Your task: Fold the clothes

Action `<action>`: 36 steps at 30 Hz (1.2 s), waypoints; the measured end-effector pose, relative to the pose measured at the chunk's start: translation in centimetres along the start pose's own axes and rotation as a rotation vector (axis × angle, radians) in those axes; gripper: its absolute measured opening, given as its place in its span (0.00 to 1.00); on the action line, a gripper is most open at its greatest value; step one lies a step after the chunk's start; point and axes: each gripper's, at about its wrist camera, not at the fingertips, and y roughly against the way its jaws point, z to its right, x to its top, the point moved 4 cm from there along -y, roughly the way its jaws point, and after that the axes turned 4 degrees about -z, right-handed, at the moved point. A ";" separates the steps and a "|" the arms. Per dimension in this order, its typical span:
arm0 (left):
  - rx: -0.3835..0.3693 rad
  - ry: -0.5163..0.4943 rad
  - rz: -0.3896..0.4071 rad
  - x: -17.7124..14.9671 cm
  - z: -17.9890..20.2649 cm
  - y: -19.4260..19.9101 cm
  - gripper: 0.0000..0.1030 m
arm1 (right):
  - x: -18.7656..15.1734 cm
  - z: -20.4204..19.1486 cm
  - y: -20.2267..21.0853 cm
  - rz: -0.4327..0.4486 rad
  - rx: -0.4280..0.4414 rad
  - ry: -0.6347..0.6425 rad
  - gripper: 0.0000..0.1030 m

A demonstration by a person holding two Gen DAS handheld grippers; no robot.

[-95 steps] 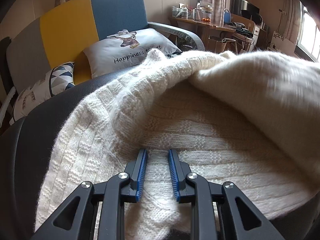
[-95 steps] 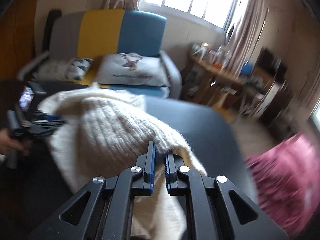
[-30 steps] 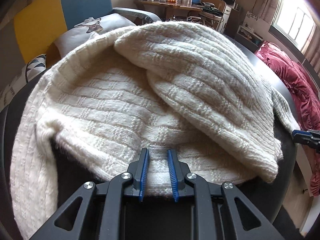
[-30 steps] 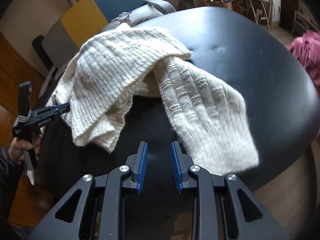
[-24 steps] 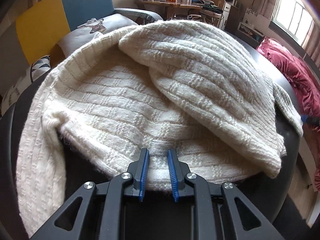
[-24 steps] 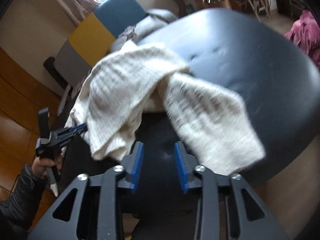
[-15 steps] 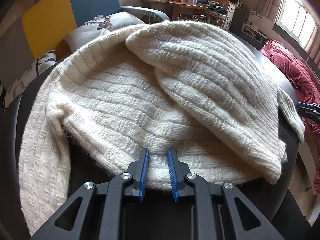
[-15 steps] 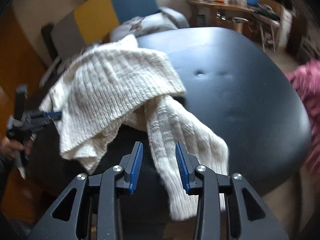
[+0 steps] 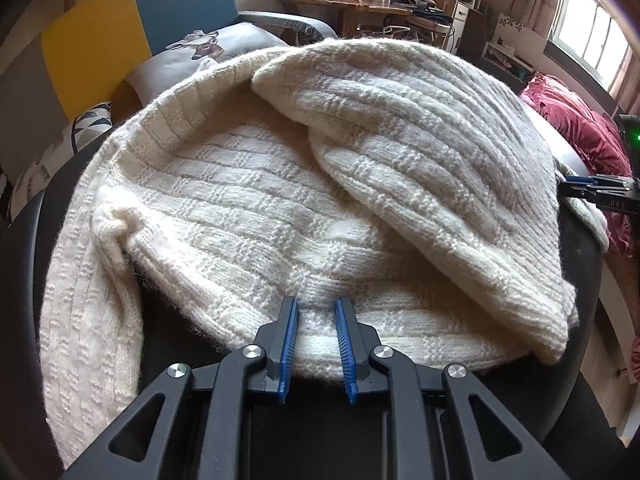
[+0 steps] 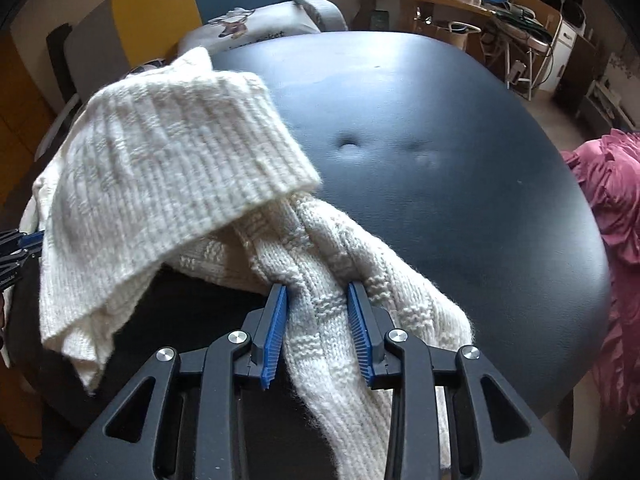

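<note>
Right wrist view: the right hand-held gripper [image 10: 318, 320] straddles the sweater's sleeve [image 10: 344, 304], its blue jaws closing with the knit between them. The cream sweater [image 10: 168, 168] lies heaped on the black bench [image 10: 460, 140] towards ten o'clock. The left hand-held gripper [image 9: 317, 334] is clamped on the sweater's near hem [image 9: 320, 340]. Pink bedding [image 10: 616, 208] lies at three o'clock.
</note>
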 end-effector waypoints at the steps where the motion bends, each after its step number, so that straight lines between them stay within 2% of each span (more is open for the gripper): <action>1: -0.017 0.016 0.006 0.0 -0.2 0.2 0.20 | 0.2 0.4 0.1 -0.004 0.003 -0.001 0.32; 4: -0.114 0.121 0.066 -0.3 -1.6 2.2 0.20 | 1.1 1.2 1.2 -0.006 0.036 -0.010 0.34; 5: -0.149 0.162 0.094 -0.7 -2.4 3.0 0.20 | 1.9 1.2 2.4 0.024 0.075 -0.006 0.34; 6: -0.179 0.201 0.129 -1.8 -3.7 4.2 0.20 | 2.7 1.2 3.8 0.056 0.116 -0.001 0.39; 7: -0.199 0.244 0.168 -2.8 -5.2 5.5 0.20 | 3.4 1.2 5.1 0.088 0.157 0.003 0.55; 8: -0.195 0.286 0.209 -3.4 -7.2 6.9 0.20 | 4.4 0.7 6.7 0.130 0.192 0.028 0.62; 9: -0.179 0.308 0.237 -3.7 -8.8 7.8 0.20 | 5.7 -0.4 8.4 0.181 0.189 0.081 0.66; 11: -0.112 0.347 0.279 -5.9 -11.0 10.1 0.20 | 8.2 -2.7 11.9 0.286 0.177 0.193 0.66; 12: -0.084 0.360 0.283 -6.9 -11.4 10.8 0.20 | 8.7 -4.5 14.2 0.357 0.149 0.263 0.66; 14: -0.056 0.378 0.280 -7.8 -11.9 11.2 0.20 | 10.8 -8.8 18.0 0.555 0.010 0.430 0.76; 15: -0.048 0.384 0.276 -8.1 -12.1 11.1 0.20 | 11.1 -10.9 18.8 0.624 -0.044 0.466 0.91; 16: -0.041 0.391 0.272 -8.4 -12.3 11.1 0.20 | 11.9 -12.3 19.5 0.701 -0.097 0.474 1.00; 17: -0.039 0.395 0.269 -8.5 -12.4 10.9 0.20 | 12.7 -13.6 19.6 0.762 -0.136 0.461 1.00; 18: -0.051 0.395 0.268 -8.0 -12.2 10.5 0.20 | 13.5 -15.3 18.6 0.783 -0.142 0.468 1.00; 19: -0.066 0.395 0.267 -7.6 -12.1 10.0 0.20 | 14.4 -17.2 16.8 0.731 -0.107 0.524 1.00; 22: -0.101 0.364 0.271 -5.7 -11.2 8.6 0.20 | 18.4 -19.3 9.8 0.461 -0.078 0.614 0.95; 26: -0.121 0.315 0.281 -3.0 -10.1 7.7 0.20 | 23.4 -17.6 1.7 0.160 0.030 0.449 0.93; 28: -0.123 0.284 0.285 -1.5 -9.4 7.2 0.20 | 24.1 -17.6 -0.9 0.088 0.040 0.391 0.93; 30: -0.127 0.252 0.284 0.0 -8.7 6.5 0.20 | 23.3 -18.8 -2.9 0.062 0.011 0.351 0.93; 33: -0.130 0.212 0.258 1.7 -8.0 5.0 0.20 | 21.8 -19.5 -4.9 -0.016 -0.030 0.362 0.92; 36: -0.136 0.196 0.223 2.5 -7.6 3.4 0.20 | 21.2 -20.6 -6.4 -0.048 -0.076 0.384 0.75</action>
